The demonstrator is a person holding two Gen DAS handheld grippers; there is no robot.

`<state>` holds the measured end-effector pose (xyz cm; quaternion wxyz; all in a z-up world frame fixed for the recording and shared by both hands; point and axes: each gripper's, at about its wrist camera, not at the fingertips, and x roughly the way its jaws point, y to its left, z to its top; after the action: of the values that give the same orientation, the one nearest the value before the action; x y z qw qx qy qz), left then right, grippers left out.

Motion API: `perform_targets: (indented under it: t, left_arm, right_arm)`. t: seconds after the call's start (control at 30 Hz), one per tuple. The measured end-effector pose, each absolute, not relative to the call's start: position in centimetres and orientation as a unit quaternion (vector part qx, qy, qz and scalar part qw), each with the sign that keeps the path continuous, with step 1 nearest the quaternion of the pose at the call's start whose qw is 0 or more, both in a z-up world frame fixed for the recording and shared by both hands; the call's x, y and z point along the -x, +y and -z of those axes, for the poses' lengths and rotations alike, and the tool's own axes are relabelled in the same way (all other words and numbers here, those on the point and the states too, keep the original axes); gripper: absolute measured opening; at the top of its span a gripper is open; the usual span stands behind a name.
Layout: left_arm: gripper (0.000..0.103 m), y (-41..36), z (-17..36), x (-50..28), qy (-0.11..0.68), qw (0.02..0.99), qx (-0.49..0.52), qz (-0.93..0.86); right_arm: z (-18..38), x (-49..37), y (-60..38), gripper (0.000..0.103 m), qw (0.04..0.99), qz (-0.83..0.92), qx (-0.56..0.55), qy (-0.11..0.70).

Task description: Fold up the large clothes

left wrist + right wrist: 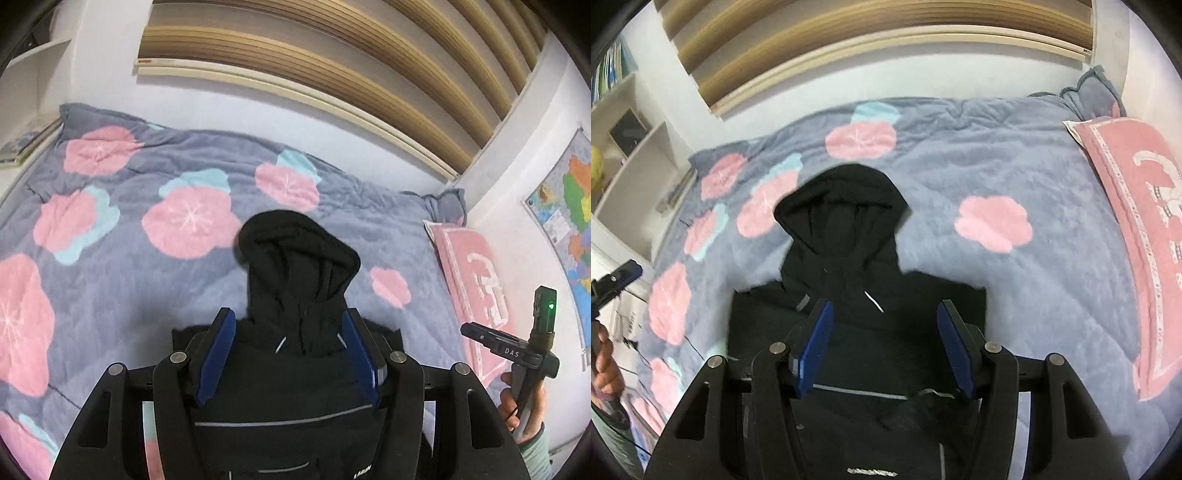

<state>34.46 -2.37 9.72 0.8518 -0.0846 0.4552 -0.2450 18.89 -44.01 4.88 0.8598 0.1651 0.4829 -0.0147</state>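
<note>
A black hooded top (295,369) lies flat on the bed, folded into a compact dark block with its hood (295,254) spread out at the far end, pointing toward the wall. Thin pale grey lines cross the body of the garment, two short light marks sit at the neck, and a small white logo shows near its near edge in the right wrist view. The hood's opening faces up, with soft creases running down into the collar. The left gripper (291,350) hangs above the garment with its blue-padded fingers (218,354) apart and nothing clamped between them; the right gripper (884,347) is likewise spread wide over the cloth, its pads clear of it. In the left wrist view a hand (524,410) in a pale sleeve holds the other tool's handle at the right edge. The bed is covered by a grey-blue quilt (122,295) printed with large pink flowers and pale turquoise patches. A pink pillow (1137,206) rests along the right side. Behind the bed is a white wall with wooden slatted panels (314,55) above. A coloured map (569,229) hangs on the right wall, and white shelves (631,162) stand at the left.
</note>
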Motion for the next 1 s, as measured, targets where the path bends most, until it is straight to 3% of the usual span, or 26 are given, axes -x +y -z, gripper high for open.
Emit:
perform_targets:
  t: [0.2, 0.57, 0.97, 1.0]
  left_arm:
    - [0.061, -5.0, -8.4, -39.4, 0.462, 0.851, 0.073, 0.238]
    - [0.061, -11.4, 4.1, -49.0, 0.521, 0.821, 0.072, 0.221]
    - [0.061, -13.7, 13.7, -56.5, 0.548, 0.812, 0.124, 0.157]
    - [0.061, -14.0, 14.3, -57.0, 0.551, 0.812, 0.118, 0.152]
  right_arm:
    - [-3.5, -24.1, -44.1, 0.063, 0.853, 0.003, -0.166, 0.494]
    - [6.7, -34.2, -44.0, 0.063, 0.833, 0.005, -0.152, 0.532]
    - [16.3, -43.3, -44.7, 0.062, 0.8, 0.009, -0.179, 0.572]
    - [16.9, -43.7, -44.5, 0.051, 0.799, 0.009, -0.178, 0.575]
